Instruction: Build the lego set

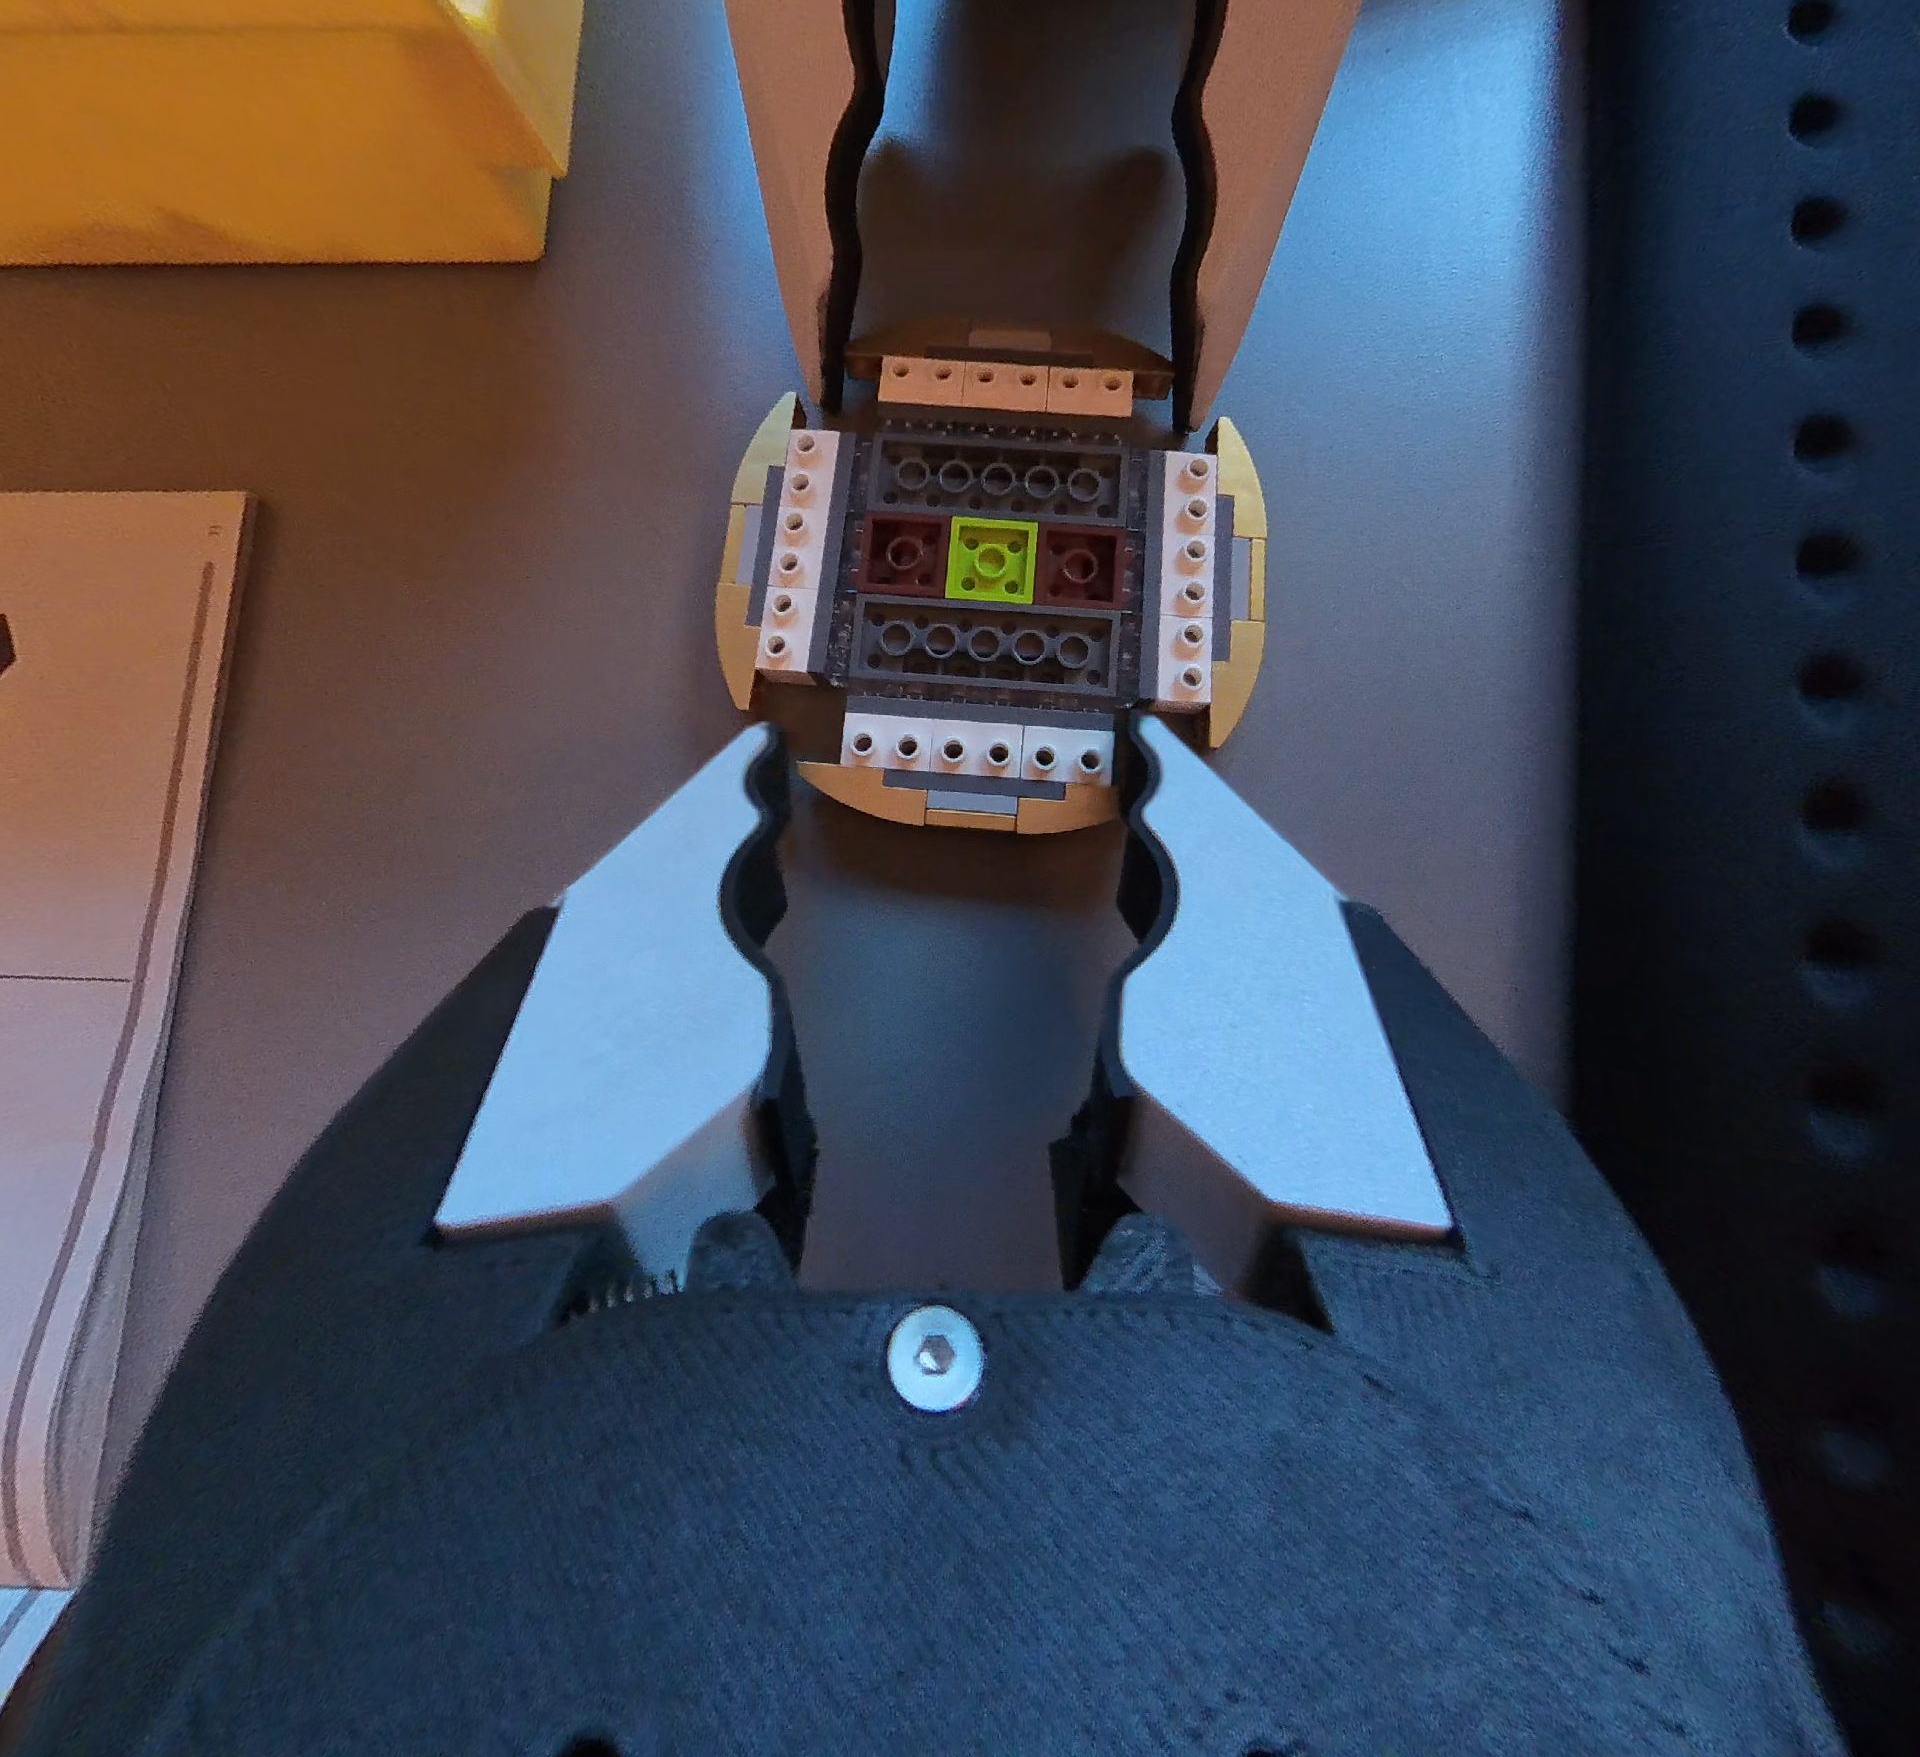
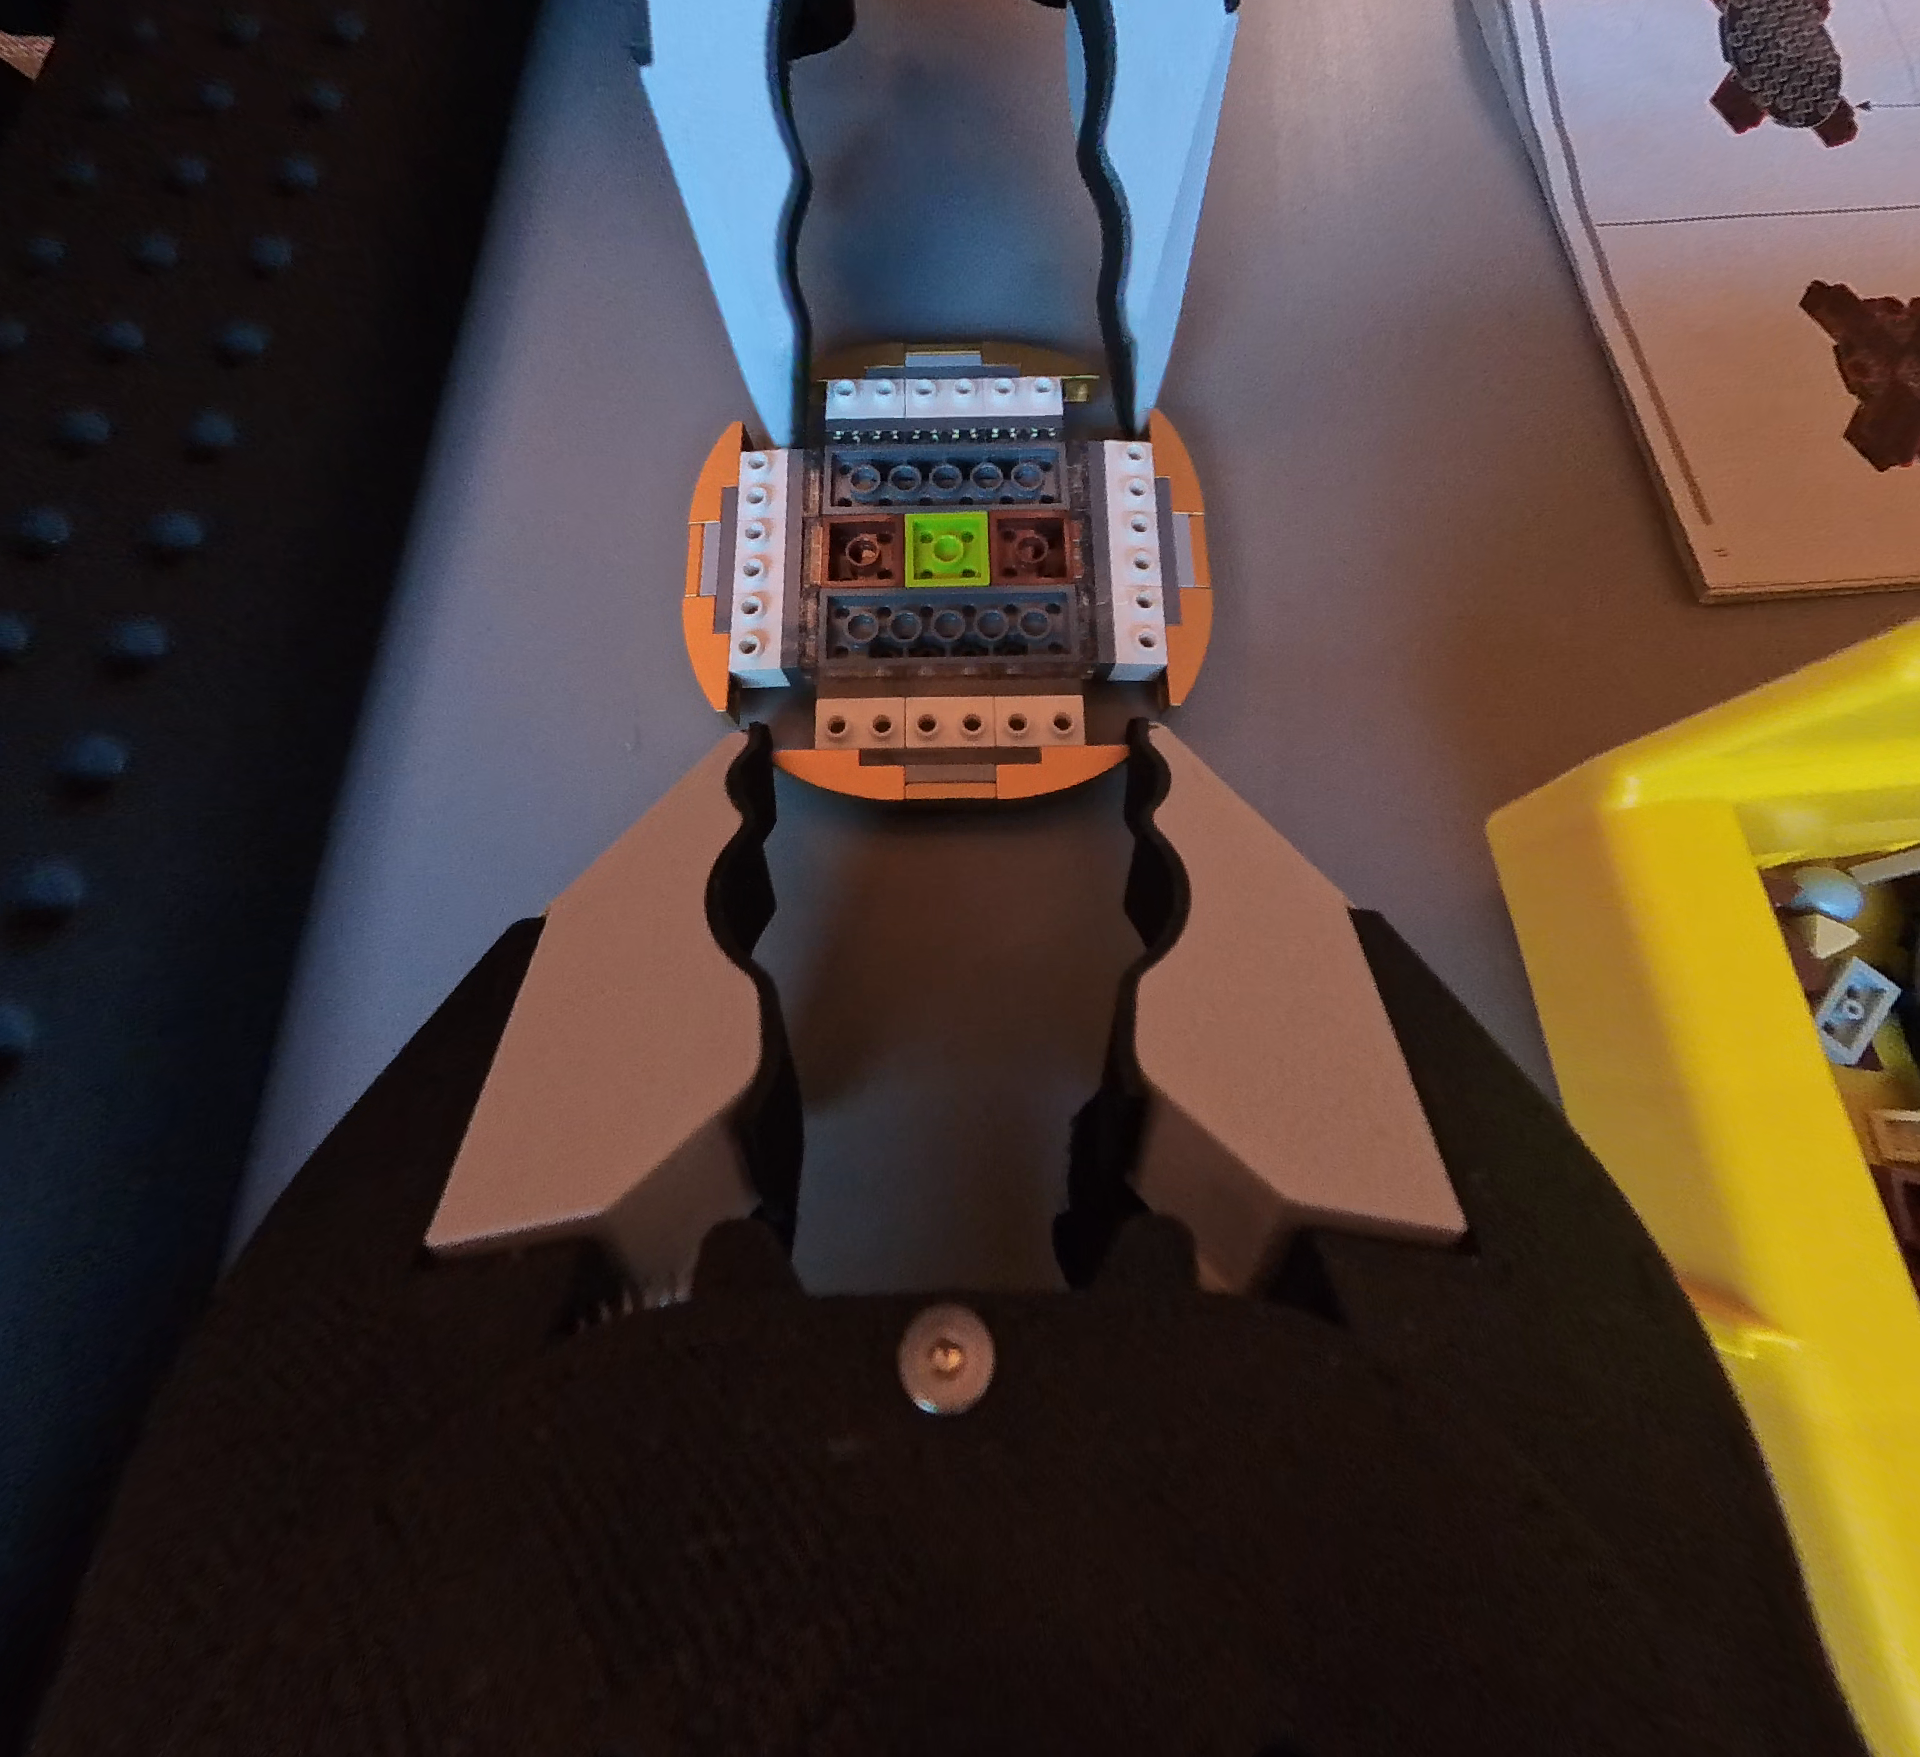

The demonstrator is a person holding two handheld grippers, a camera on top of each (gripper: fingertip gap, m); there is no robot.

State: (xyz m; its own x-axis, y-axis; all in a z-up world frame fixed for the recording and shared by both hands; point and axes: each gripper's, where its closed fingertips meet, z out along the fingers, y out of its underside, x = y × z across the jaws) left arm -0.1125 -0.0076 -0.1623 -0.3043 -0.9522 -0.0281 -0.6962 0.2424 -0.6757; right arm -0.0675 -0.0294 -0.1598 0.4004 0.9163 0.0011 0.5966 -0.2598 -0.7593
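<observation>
Here, I see the round lego build (image 1: 992, 580) lying flat on the grey worktop (image 1: 416, 419), underside up, and I place everything else from it. Its middle shows a lime green plate (image 1: 992, 561) between two reddish-brown plates, with dark grey bricks on either side and white bricks along the four tan curved edges. My left tool (image 1: 951, 746) reaches it from one side, its fingers apart, their tips right at two corners of the build; I cannot tell whether they press on it. My right tool (image 2: 948, 741) comes from the opposite side, fingers likewise spread with tips at the other two corners. Beside the build, well apart from it, stands a yellow parts bin (image 2: 1662, 1032) with loose pieces inside. The open instruction booklet (image 2: 1714, 253) lies next to that bin. On the far side of the build from them runs a dark studded mat (image 2: 156, 460).
</observation>
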